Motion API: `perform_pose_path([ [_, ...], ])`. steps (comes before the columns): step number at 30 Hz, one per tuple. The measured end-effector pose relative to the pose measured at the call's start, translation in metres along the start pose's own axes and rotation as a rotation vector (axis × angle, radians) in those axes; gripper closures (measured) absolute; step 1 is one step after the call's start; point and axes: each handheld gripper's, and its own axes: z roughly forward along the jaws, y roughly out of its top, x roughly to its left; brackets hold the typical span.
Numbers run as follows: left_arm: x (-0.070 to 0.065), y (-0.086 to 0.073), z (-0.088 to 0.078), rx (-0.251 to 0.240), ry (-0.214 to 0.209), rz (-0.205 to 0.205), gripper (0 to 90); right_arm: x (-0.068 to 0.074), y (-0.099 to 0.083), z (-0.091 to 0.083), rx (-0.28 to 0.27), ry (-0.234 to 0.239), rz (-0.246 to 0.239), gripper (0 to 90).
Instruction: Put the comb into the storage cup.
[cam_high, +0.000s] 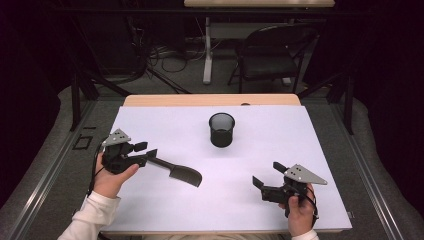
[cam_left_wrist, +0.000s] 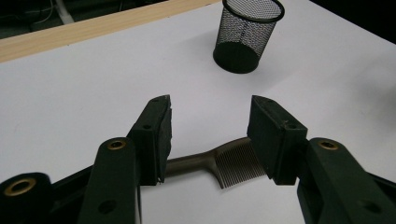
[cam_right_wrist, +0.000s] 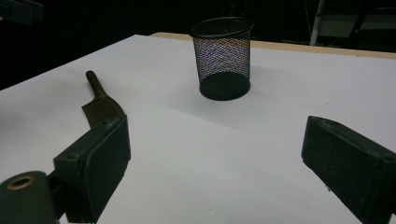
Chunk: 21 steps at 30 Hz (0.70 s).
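High view: left gripper hovers at the handle end of the black comb, which lies flat on the counter. Left fingers stand apart, straddling the comb; pads probably not pressing yet, hard to tell from this angle. Right gripper idles with fingers wide apart, nothing between them. Mesh cup stands upright beyond both, empty as far as visible. Grasp not done; lift and drop into cup remain.
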Motion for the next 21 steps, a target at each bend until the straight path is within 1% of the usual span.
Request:
perform_pose_path([
  [2,0.001,0.001,0.001,0.006,0.003,0.001,49.7,0.0,0.0,0.0,0.0,0.0,0.0,8.0],
  [3,0.002,0.002,0.002,0.014,0.024,0.0,49.7,0.0,0.0,0.0,0.001,0.0,0.002,7.9],
  [4,0.002,0.002,0.002,0.014,0.024,0.0,50.3,0.0,0.0,0.0,0.001,0.0,0.002,7.9],
  [5,0.004,0.004,0.004,0.023,0.034,0.0,50.9,0.0,0.0,0.001,-0.001,0.002,0.001,8.0],
  [8,0.006,0.006,0.006,0.038,0.04,-0.004,52.0,0.0,0.0,0.001,0.0,0.001,-0.003,8.0],
  [9,0.007,0.007,0.008,0.055,0.044,-0.003,54.8,0.0,-0.001,0.001,0.0,0.002,-0.002,8.0],
  [10,0.008,0.008,0.009,0.063,0.047,-0.001,55.8,0.0,-0.001,0.001,0.0,0.003,-0.001,8.1],
  [14,0.01,0.009,0.012,0.077,0.057,-0.004,57.0,0.0,-0.001,0.001,0.001,0.003,-0.001,8.2],
  [15,0.011,0.01,0.014,0.088,0.065,-0.003,57.5,0.0,-0.001,0.001,0.006,0.003,0.0,8.4],
  [18,0.013,0.011,0.019,0.107,0.072,-0.013,62.0,0.0,-0.001,0.002,0.01,0.004,0.001,8.7],
  [20,0.014,0.011,0.02,0.112,0.078,-0.014,63.4,0.0,-0.001,0.002,0.012,0.005,0.005,8.8],
  [21,0.015,0.011,0.022,0.118,0.087,-0.014,63.7,0.0,-0.001,0.002,0.014,0.007,0.007,8.9],
])
